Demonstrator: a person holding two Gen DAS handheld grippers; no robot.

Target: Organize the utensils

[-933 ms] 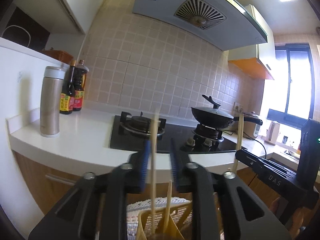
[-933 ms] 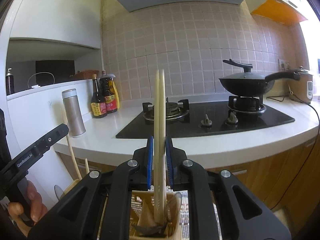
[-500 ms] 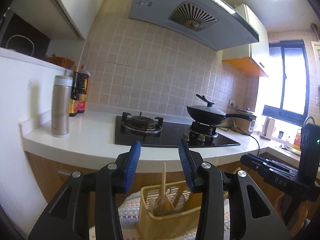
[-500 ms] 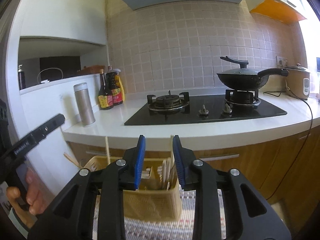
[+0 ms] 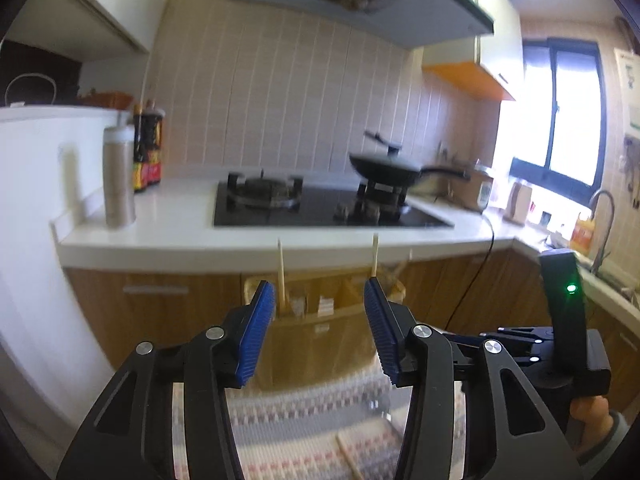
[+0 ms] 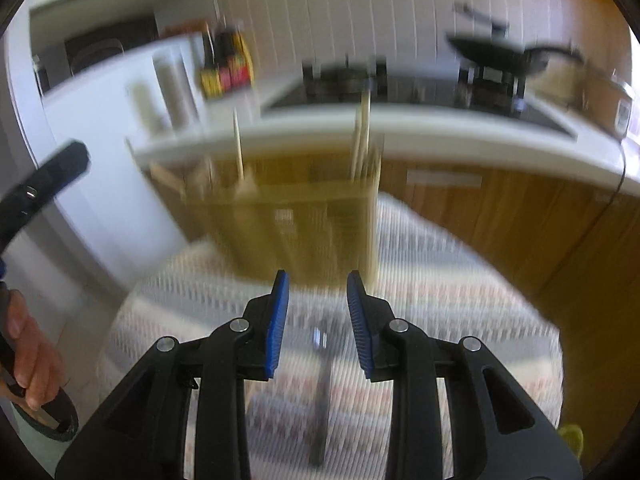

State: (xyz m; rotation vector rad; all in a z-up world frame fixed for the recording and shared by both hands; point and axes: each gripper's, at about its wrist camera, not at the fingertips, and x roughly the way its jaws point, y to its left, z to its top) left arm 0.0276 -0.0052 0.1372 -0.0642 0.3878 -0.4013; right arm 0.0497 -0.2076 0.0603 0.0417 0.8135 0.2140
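Now both tongs stand wide apart and hold nothing. Ahead of the left tongs (image 5: 319,322) the yellow utensil basket (image 5: 320,332) stands on a striped mat (image 5: 312,412), with chopsticks (image 5: 281,276) rising upright from its compartments. Nearer than the basket, one wooden utensil (image 5: 348,454) lies on the mat. Below the right tongs (image 6: 317,322), a dark-handled utensil (image 6: 320,396) lies on the mat, short of the blurred basket (image 6: 296,224).

A yellow woven-plastic utensil basket (image 6: 304,224) stands on a striped woven mat (image 6: 460,300), wooden chopsticks (image 6: 362,136) upright inside it. Before the basket, a dark-handled utensil (image 6: 322,384) lies on the mat (too blurred to identify). Behind runs the white countertop (image 5: 172,224).
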